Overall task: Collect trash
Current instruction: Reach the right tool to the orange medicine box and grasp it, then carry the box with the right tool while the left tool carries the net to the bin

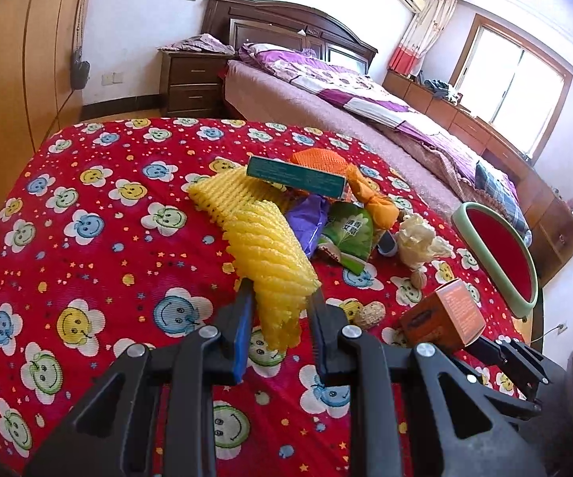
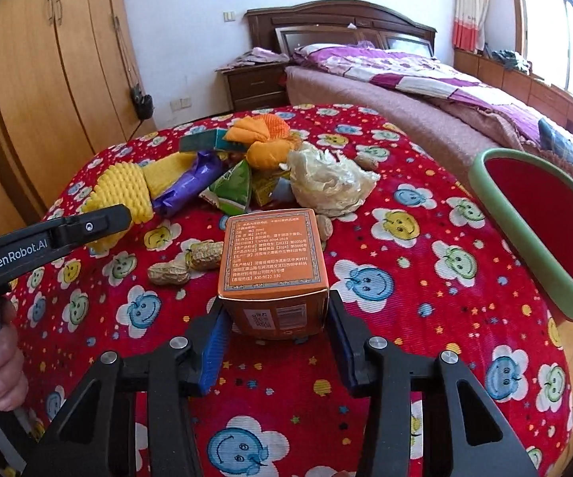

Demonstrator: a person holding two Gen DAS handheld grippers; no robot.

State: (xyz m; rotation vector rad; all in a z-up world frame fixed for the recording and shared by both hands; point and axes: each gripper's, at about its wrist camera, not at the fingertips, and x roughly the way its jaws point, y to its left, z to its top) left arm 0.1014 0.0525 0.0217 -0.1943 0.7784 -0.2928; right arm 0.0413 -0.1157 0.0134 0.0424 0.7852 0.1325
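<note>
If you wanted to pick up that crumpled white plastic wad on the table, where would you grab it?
Probably from above, pinching the white wad across its raised, crinkled upper folds. It is a soft, loose heap with no flat sides, and the green packet crowds its left, so a side approach looks awkward.

the right hand-held gripper [image 2: 274, 310] has its blue pads against both sides of an orange box [image 2: 272, 262] on the red smiley-flower surface [image 2: 405, 318]. two peanuts [image 2: 185, 264] lie just left of the box. behind it sits a trash pile with crumpled white paper [image 2: 330, 183]. the left hand-held gripper [image 2: 123, 214] grips yellow foam netting [image 2: 123, 190]. a green-rimmed bin [image 2: 525, 214] stands at right.
</note>
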